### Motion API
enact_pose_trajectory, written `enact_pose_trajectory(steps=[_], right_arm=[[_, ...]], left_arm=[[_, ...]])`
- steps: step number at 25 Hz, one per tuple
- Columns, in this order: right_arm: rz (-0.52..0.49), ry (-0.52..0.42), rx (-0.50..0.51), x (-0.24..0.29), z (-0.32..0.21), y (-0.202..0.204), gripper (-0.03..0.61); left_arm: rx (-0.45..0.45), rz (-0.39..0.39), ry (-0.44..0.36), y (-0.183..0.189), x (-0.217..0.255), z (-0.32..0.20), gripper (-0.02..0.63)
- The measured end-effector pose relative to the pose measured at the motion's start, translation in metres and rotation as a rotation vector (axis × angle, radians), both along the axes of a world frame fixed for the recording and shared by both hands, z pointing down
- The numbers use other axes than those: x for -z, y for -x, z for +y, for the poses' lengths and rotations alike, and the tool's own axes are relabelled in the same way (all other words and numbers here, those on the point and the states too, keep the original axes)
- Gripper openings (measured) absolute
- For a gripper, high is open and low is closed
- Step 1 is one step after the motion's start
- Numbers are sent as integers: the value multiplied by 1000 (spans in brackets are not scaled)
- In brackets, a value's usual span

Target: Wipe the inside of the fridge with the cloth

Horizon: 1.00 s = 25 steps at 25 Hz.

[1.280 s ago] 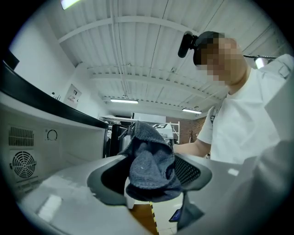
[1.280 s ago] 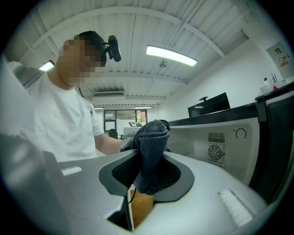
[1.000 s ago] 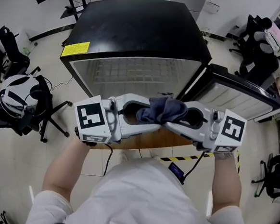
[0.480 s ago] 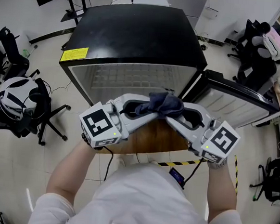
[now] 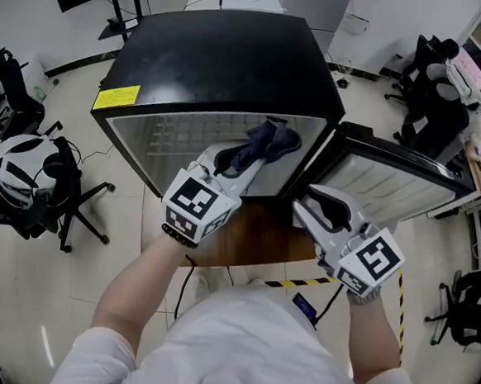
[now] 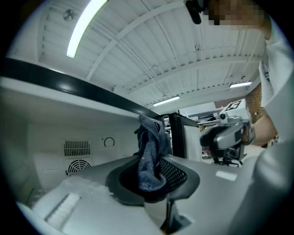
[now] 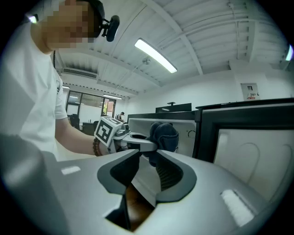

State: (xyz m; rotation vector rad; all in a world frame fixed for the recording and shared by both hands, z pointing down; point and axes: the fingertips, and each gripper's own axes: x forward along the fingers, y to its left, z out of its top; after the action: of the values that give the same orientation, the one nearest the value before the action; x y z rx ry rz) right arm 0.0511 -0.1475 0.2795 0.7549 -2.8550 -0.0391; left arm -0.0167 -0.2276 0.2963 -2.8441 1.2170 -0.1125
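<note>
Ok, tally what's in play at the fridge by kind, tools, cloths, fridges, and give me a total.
Tools: 2, the left tool has just been closing and is shut on the cloth; the right tool has just been opening and is empty
Cloth: 1, dark blue
Fridge: 1, black, door open
Total: 4

Cloth [image 6: 149,158] end (between left fingers [image 6: 177,173]) hidden

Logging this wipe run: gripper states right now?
Left gripper: jaws just closed, shut on the cloth.
Right gripper: jaws just opened, nothing between them.
</note>
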Motion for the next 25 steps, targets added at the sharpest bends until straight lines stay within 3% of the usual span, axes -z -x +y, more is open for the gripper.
enact_pose_trajectory(steps=[6, 14, 25], right_arm=[[8, -2, -34, -7, 3, -1, 98], [18, 9, 17, -15, 11, 8, 61], [22, 10, 68, -18, 11, 14, 52]], left_arm=[[171, 27, 65, -1, -20, -38, 87], [340, 49, 130, 5, -33, -85, 87], [431, 108, 179, 0, -39, -141, 87]])
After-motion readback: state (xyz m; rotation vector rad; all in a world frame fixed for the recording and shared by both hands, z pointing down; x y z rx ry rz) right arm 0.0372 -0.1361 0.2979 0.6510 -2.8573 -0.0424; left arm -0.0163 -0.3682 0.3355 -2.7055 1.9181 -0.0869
